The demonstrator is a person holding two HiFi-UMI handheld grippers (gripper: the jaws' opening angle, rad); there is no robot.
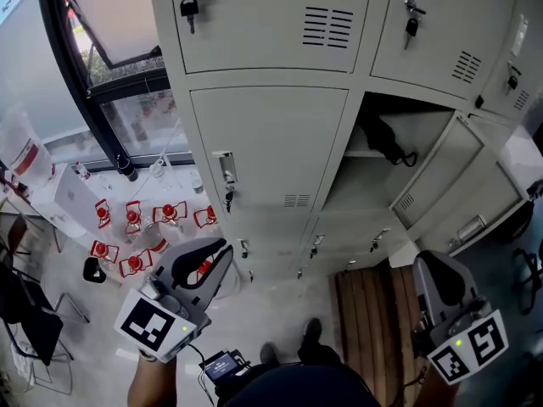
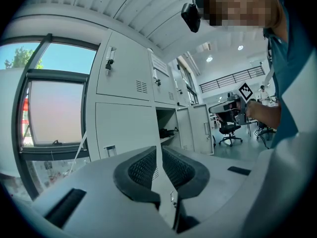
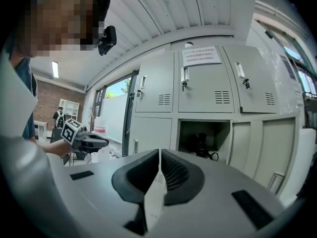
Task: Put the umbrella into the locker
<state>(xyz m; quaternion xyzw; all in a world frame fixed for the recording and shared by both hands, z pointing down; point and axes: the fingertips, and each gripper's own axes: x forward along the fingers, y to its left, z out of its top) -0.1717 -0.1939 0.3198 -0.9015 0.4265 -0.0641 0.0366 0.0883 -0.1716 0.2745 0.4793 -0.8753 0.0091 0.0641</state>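
Near end: left tool (image 2: 159, 151) has its black ribbed pads (image 2: 142, 167) pressed together with nothing between them. Right tool (image 3: 159, 155) is the same, pads together and empty. Both are held about level, well apart from each other, pointing toward the grey sheet-metal locker bank (image 1: 267, 151) without touching it. On the floor between are the person's shoes (image 1: 312, 329) and a brown slatted wooden board (image 1: 373, 299) at the foot of the bank, not involved. Further out, one open locker compartment (image 1: 424, 125) in the middle row has its grey vented door (image 1: 434, 175) swung wide to the right. On the compartment's shelf lies a compact black bundle with a looped strap (image 1: 386, 142). It's too small to be sure, but I read it as the folded umbrella. It sits fully inside, behind the door line, touched by neither tool. Status call: placement looks done, tools empty and clear. Nothing in the task sentence seems left. The only open item would be shutting the door, which the task doesn't ask for. Neighbouring doors are shut, some with keys (image 1: 189, 8) hanging.
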